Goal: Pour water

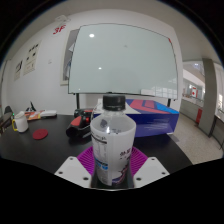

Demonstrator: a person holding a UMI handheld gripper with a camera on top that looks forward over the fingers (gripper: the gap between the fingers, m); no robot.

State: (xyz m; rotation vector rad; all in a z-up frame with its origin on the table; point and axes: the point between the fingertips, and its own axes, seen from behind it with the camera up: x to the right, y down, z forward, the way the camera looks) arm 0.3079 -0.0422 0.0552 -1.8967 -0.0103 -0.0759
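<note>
A clear plastic water bottle [112, 140] with a black cap and a white label stands upright between my gripper's [112, 166] fingers. Both purple pads [136, 160] press against its lower sides, so the gripper is shut on it. The bottle looks held above the dark table [45, 150]. A white cup [21, 122] stands far off to the left on the table, beyond the fingers.
A red round lid-like object [40, 133] lies on the table near the cup. A black object [79, 128] sits just left of the bottle. A blue and pink box [152, 113] stands beyond to the right. A large white screen [120, 60] fills the wall behind.
</note>
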